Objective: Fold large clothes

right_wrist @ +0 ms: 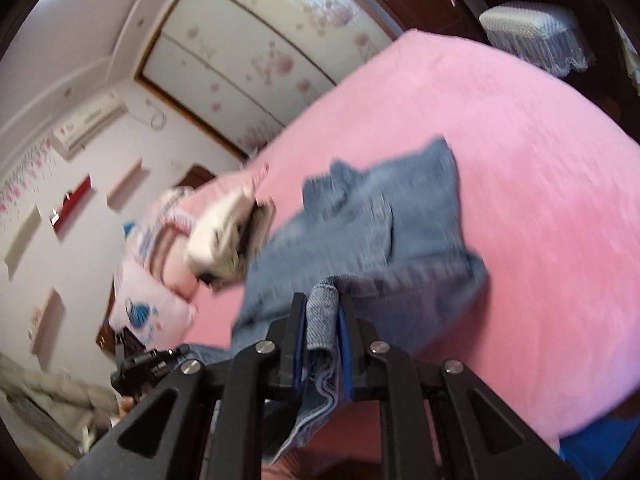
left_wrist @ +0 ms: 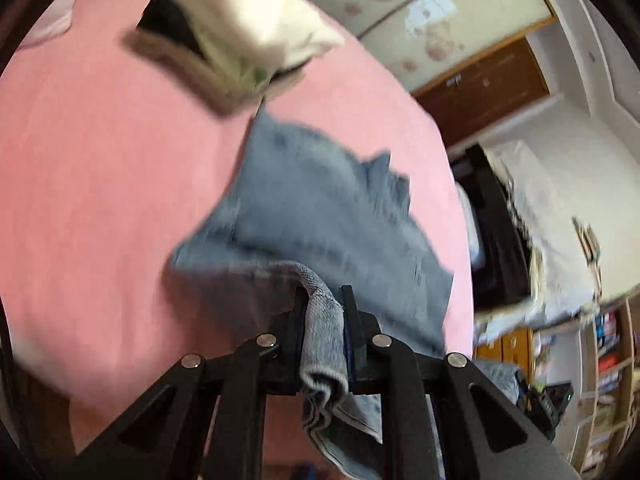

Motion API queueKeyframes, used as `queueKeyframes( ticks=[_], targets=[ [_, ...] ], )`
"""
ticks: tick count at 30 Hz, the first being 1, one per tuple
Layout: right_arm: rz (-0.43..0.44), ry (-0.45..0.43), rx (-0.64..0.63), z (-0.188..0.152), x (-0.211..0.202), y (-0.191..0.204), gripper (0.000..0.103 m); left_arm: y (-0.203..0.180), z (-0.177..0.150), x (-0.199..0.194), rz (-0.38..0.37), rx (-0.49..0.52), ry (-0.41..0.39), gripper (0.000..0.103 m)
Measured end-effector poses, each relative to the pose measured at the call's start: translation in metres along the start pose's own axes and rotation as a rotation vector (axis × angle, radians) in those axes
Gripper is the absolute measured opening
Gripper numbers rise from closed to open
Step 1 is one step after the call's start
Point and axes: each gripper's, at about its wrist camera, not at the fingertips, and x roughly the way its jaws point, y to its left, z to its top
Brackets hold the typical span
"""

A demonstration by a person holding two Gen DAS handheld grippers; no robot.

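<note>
The big blue jeans are not folded yet. Most of the denim lies in a rumpled heap on the pink bed, and one edge is held up off it.

The left gripper has its jaws nearly closed, pinching a thick bit of the denim edge. The right gripper does the same with its own bit of the jeans, jaws narrow and tight on the cloth. In both views some denim hangs down below the jaws. So the grabbing part looks done, and the jeans seem to be partly up in the air, ready to be shaken out or laid flat (that is my guess from how they hang).

What is left is most of the job: spread the jeans flat, fold them over, and make them neat. Farther up the bed sits a small pile of clothes, white on top with dark and grey under it. It looks folded, but the blur makes that hard to tell.

A pillow near the head of the bed has a blue picture on it. I cannot read any words or brand names anywhere, because everything is too blurry.
</note>
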Motion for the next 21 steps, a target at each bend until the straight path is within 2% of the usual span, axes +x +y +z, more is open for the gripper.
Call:
queueKeyframes(
  ticks=[3,5,9,13,15,21],
  targets=[
    [-0.022,-0.044,0.024,0.044,0.029,-0.002,0.014,-0.019,0.050,0.021,0.028,0.004,-0.058,0.012],
    [-0.048,-0.067,0.050,0.072,0.055,-0.009,0.014,-0.033,0.079,0.048,0.064,0.023,-0.075,0.012],
    [-0.129,-0.082,0.134,0.116,0.118,-0.039,0.014,-0.044,0.127,0.111,0.157,0.015,-0.069,0.012],
    [-0.206,-0.069,0.210,0.139,0.173,-0.072,0.014,-0.044,0.168,0.170,0.274,0.025,-0.044,0.012],
    [-0.249,-0.065,0.226,0.149,0.197,-0.084,0.014,-0.044,0.183,0.197,0.331,0.028,-0.025,0.013],
    [-0.349,0.005,0.253,0.165,0.259,-0.113,0.014,-0.028,0.192,0.258,0.476,0.052,0.016,0.016]
  ],
)
